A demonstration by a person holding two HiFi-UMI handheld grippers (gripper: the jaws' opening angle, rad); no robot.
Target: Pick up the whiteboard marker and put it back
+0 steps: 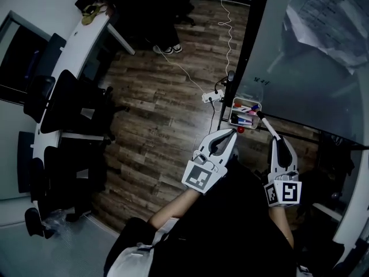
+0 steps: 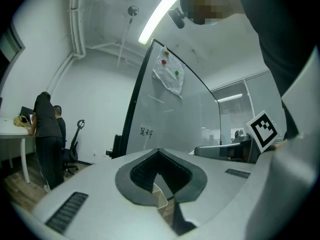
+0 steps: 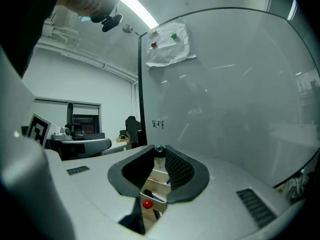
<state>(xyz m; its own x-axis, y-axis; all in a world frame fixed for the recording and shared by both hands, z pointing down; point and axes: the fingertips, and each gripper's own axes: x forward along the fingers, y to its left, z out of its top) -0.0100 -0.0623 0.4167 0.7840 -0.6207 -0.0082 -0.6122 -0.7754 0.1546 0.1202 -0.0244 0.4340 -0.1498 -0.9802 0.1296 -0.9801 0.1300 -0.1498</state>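
My right gripper (image 1: 272, 134) is shut on a black whiteboard marker (image 1: 263, 121), which sticks out ahead of the jaws towards a small white box (image 1: 245, 113) of coloured markers on the whiteboard's (image 1: 305, 68) lower frame. In the right gripper view the marker's black end (image 3: 159, 151) sits pinched at the tips of my right gripper (image 3: 159, 157), with the box (image 3: 156, 183) and a red magnet (image 3: 147, 204) below it. My left gripper (image 1: 232, 133) hovers just left of the box; its jaws meet at the tips of the left gripper (image 2: 158, 152) with nothing between them.
A sheet of paper (image 1: 323, 16) is pinned to the whiteboard. A power strip (image 1: 211, 96) with a white cable lies on the wooden floor below the board. A white desk (image 1: 75, 45) and black office chairs (image 1: 69, 105) stand at the left. People (image 2: 47, 134) stand by the far desk.
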